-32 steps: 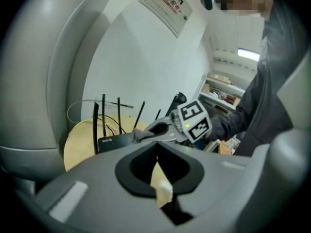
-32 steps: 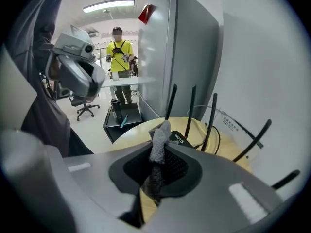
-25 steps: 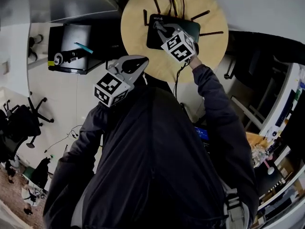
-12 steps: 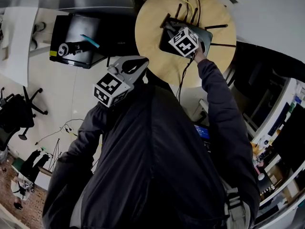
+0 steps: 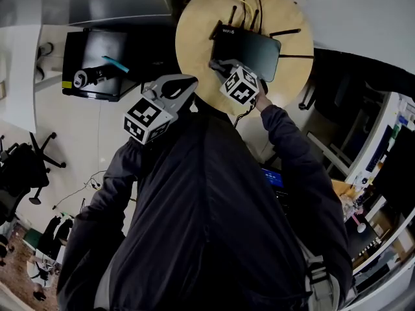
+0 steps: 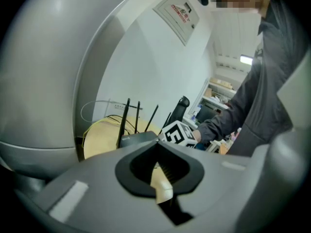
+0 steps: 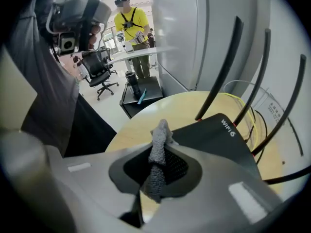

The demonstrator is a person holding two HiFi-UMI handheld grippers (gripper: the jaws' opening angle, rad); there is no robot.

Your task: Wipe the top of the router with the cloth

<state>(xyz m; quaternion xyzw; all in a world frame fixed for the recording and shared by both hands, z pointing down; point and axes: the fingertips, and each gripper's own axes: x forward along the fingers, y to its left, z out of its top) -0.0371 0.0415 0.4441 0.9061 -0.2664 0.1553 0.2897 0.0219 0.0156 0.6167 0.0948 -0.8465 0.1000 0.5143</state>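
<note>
1. Nearest you, the left gripper (image 5: 183, 84) hangs close to your chest, at about 9 o'clock from the right one. Its jaws are pressed together on nothing. It has no work here, so holding it back leaves the table free for the other arm.

2. Your right gripper (image 7: 158, 147) reaches forward with its jaws pinching the cloth (image 7: 156, 161). The grey knit is bunched into a narrow strip between them, and a tuft stands up past the tips. Only that loose end can do the wiping, so you'll likely need to tilt the jaws down to lay it flat.

3. The tips sit at the router's (image 5: 249, 46) 7 o'clock corner. I can't tell whether the cloth presses on the top or just hovers beside it. From that corner, a stroke toward 1 o'clock would cover the lid.

4. The router lies flat toward 12 o'clock on the round wooden table (image 5: 192, 31). Its antennas (image 7: 224, 62) stand up along the far edge, and yellow cables (image 7: 254, 111) loop behind. Stop short of these, since the cloth could snag or drag the box.

5. Beyond, at 9 o'clock, a black stand (image 5: 97, 63) sits on the floor. Farther off are an office chair (image 7: 99, 72) and a person in a yellow shirt (image 7: 130, 21).
</note>
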